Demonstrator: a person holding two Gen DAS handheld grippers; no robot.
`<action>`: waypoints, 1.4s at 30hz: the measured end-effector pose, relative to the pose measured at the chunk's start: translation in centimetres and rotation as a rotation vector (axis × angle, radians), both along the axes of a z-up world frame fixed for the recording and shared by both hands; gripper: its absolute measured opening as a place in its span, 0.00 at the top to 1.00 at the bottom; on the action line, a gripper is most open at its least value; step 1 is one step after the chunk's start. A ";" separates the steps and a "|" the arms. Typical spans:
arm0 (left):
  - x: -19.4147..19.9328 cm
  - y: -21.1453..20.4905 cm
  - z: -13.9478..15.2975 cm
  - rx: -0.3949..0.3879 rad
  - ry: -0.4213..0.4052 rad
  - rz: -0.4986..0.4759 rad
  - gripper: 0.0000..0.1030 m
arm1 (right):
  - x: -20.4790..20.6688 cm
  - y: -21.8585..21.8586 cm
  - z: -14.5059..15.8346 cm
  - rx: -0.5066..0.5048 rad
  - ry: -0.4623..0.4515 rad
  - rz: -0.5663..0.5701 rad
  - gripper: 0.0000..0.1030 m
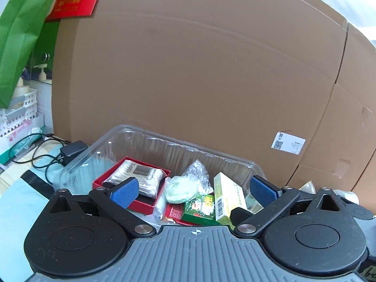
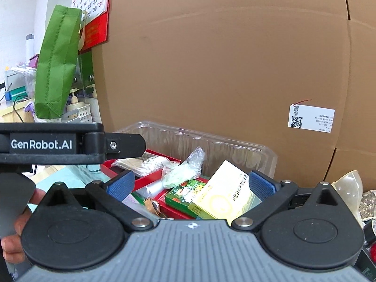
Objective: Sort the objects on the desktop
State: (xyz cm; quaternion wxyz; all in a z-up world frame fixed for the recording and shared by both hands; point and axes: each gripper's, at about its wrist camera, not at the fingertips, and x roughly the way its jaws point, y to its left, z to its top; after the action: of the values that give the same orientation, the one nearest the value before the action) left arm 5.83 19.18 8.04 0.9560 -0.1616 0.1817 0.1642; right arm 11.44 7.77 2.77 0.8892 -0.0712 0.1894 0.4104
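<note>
A: Where did the things sit?

B: In the clear tray (image 1: 150,141), against the cardboard box (image 1: 199,70). A red box (image 1: 150,205) with cotton swabs (image 1: 141,176) lay at nine o'clock, a plastic bag (image 1: 188,183) at the middle, a yellow box (image 1: 229,197) at three o'clock, a green box (image 1: 199,208) just beside it.

A: And the tools?

B: The left tool (image 1: 195,191) was released, pads wide apart, grasping nothing. The right tool (image 2: 190,184) was likewise spread and empty, over the same tray (image 2: 235,145).
</note>
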 end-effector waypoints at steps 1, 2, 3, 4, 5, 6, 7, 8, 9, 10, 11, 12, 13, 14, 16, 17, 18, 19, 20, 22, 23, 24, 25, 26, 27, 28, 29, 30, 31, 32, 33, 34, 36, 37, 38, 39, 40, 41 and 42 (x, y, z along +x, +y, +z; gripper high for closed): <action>-0.3 -0.2 0.0 0.012 0.003 0.003 0.00 | -0.3 -0.2 0.0 -0.002 -0.002 -0.001 0.00; -0.6 -0.4 0.0 0.024 0.008 0.007 0.00 | -0.5 -0.5 0.0 -0.006 -0.002 -0.001 0.00; -0.9 -0.6 0.0 0.036 0.018 0.008 0.00 | -0.9 -0.7 0.0 -0.010 -0.002 -0.001 0.00; -1.2 -0.8 0.0 0.044 0.028 0.005 0.00 | -1.2 -1.1 0.0 -0.013 -0.004 -0.001 0.00; -1.6 -1.1 -0.1 0.048 0.031 0.001 0.00 | -1.6 -1.4 -0.1 -0.015 -0.005 -0.001 0.00; -2.1 -1.3 -0.1 0.050 0.031 0.001 0.00 | -2.0 -1.8 -0.2 -0.018 -0.005 0.001 0.00; -2.6 -1.5 -0.2 0.053 0.029 0.005 0.00 | -2.4 -2.1 -0.3 -0.022 -0.005 0.004 0.00; -3.1 -1.8 -0.3 0.056 0.028 0.008 0.00 | -2.8 -2.5 -0.5 -0.022 -0.005 0.004 0.00; -3.5 -2.0 -0.4 0.061 0.032 0.010 0.00 | -3.2 -3.0 -0.6 -0.022 -0.003 0.001 0.00; -4.0 -2.3 -0.5 0.066 0.039 0.013 0.00 | -3.6 -3.4 -0.8 -0.023 0.000 -0.002 0.00; -4.4 -2.6 -0.5 0.073 0.047 0.020 0.00 | -4.0 -3.8 -1.0 -0.024 0.004 -0.005 0.00; -4.9 -2.9 -0.7 0.078 0.053 0.027 0.00 | -4.4 -4.2 -1.2 -0.024 0.008 -0.009 0.00; -5.3 -3.2 -0.8 0.083 0.059 0.033 0.00 | -4.8 -4.6 -1.4 -0.023 0.013 -0.014 0.00; -5.7 -3.4 -0.9 0.085 0.066 0.034 0.00 | -5.1 -5.0 -1.6 -0.022 0.020 -0.021 0.00; -6.4 -4.0 -1.2 0.083 0.080 0.031 0.00 | -5.6 -5.6 -2.0 -0.019 0.041 -0.029 0.00; -6.7 -4.3 -1.3 0.084 0.089 0.029 0.00 | -5.8 -5.9 -2.1 -0.019 0.052 -0.031 0.00; -7.0 -4.6 -1.4 0.088 0.098 0.028 0.00 | -6.0 -6.1 -2.3 -0.020 0.062 -0.034 0.00; -7.2 -4.9 -1.5 0.096 0.108 0.029 0.00 | -6.2 -6.3 -2.4 -0.022 0.069 -0.039 0.00; -7.5 -5.3 -1.6 0.103 0.120 0.032 0.00 | -6.4 -6.5 -2.5 -0.024 0.074 -0.045 0.00; -8.0 -6.0 -1.9 0.113 0.136 0.038 0.00 | -6.9 -6.8 -2.6 -0.030 0.083 -0.058 0.00; -8.3 -6.3 -2.1 0.110 0.139 0.039 0.00 | -7.1 -7.0 -2.6 -0.033 0.089 -0.063 0.00; -8.7 -6.5 -2.2 0.104 0.139 0.039 0.00 | -7.3 -7.2 -2.7 -0.036 0.095 -0.067 0.00; -9.0 -6.6 -2.4 0.098 0.141 0.040 0.00 | -7.6 -7.3 -2.8 -0.039 0.099 -0.070 0.00; -9.3 -6.8 -2.5 0.095 0.145 0.043 0.00 | -7.8 -7.4 -2.9 -0.043 0.101 -0.071 0.00; -9.5 -6.9 -2.6 0.096 0.151 0.046 0.00 | -8.0 -7.5 -3.0 -0.049 0.102 -0.071 0.00; -9.6 -7.0 -2.7 0.098 0.160 0.049 0.00 | -8.3 -7.6 -3.1 -0.057 0.103 -0.072 0.00; -9.8 -7.2 -2.8 0.100 0.167 0.053 0.00 | -8.4 -7.6 -3.2 -0.065 0.102 -0.072 0.00; -9.9 -7.3 -2.9 0.099 0.174 0.053 0.00 | -8.7 -7.7 -3.3 -0.070 0.100 -0.075 0.00; -10.0 -7.5 -2.9 0.099 0.178 0.049 0.00 | -9.0 -7.8 -3.3 -0.074 0.097 -0.078 0.00; -10.2 -7.7 -3.0 0.100 0.181 0.044 0.00 | -9.2 -8.0 -3.4 -0.075 0.095 -0.079 0.00; -10.3 -7.9 -3.0 0.103 0.182 0.038 0.00 | -9.3 -8.1 -3.3 -0.073 0.094 -0.080 0.00; -10.4 -8.1 -3.0 0.105 0.184 0.035 0.00 | -9.4 -8.3 -3.3 -0.071 0.095 -0.080 0.00; -10.4 -8.4 -3.0 0.108 0.188 0.027 0.00 | -9.4 -8.6 -3.3 -0.067 0.097 -0.083 0.00; -10.4 -8.6 -3.0 0.109 0.189 0.023 0.00 | -9.6 -8.7 -3.2 -0.066 0.095 -0.087 0.00; -10.4 -8.7 -3.0 0.109 0.190 0.020 0.00 | -9.6 -8.8 -3.2 -0.067 0.093 -0.088 0.00; -10.4 -8.8 -2.9 0.108 0.190 0.017 0.00 | -9.7 -8.9 -3.1 -0.067 0.090 -0.089 0.00; -10.4 -9.0 -2.9 0.108 0.188 0.012 0.00 | -9.7 -9.0 -3.1 -0.066 0.087 -0.090 0.00; -10.3 -9.1 -2.9 0.107 0.187 0.007 0.00 | -9.7 -9.1 -3.0 -0.064 0.085 -0.091 0.00; -10.3 -9.1 -2.8 0.106 0.186 0.002 0.00 | -9.7 -9.2 -2.9 -0.062 0.085 -0.094 0.00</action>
State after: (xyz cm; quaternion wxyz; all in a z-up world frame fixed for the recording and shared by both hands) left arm -4.43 10.05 5.21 0.9421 -0.0949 0.2604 0.1888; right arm 1.70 -1.40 -0.16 0.8959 -0.0724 0.2428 0.3650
